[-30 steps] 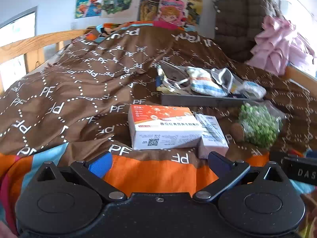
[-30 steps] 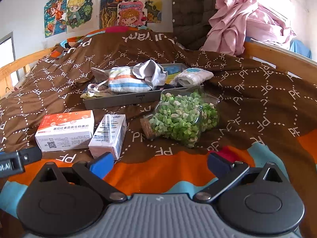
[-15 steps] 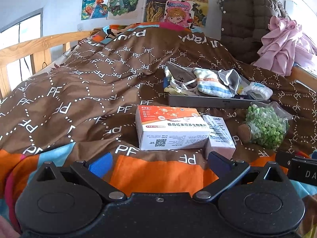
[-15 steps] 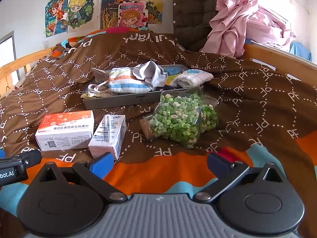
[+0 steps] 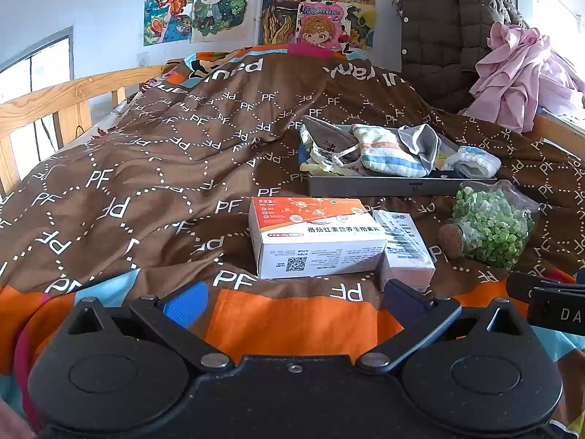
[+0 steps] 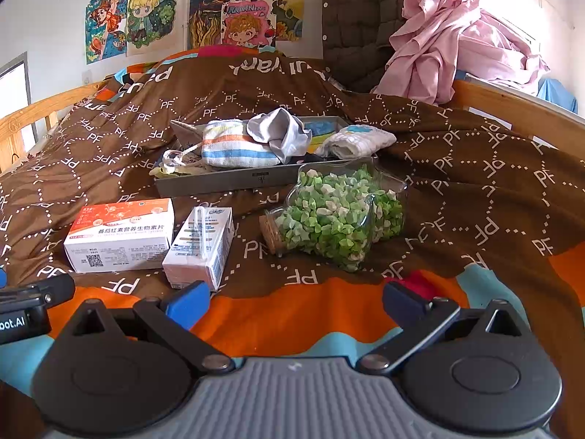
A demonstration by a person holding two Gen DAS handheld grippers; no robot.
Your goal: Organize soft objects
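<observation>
1. My left gripper [image 5: 294, 301] hangs open, empty; its view shows the wooden rail [image 5: 55, 98] on the far left.
2. My right gripper [image 6: 294, 301] gapes too; its view shows the pink clothes [image 6: 449, 44].
3. The cloths [image 6: 237, 144] lie in the far tray [image 6: 226, 181].

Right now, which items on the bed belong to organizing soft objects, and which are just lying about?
Part of the job:
- gray tray
- striped towel
- gray cloth
- white folded cloth
- drawstring pouch

Lying about:
- orange-and-white box
- small carton
- jar of green bits
- pink garment
</observation>
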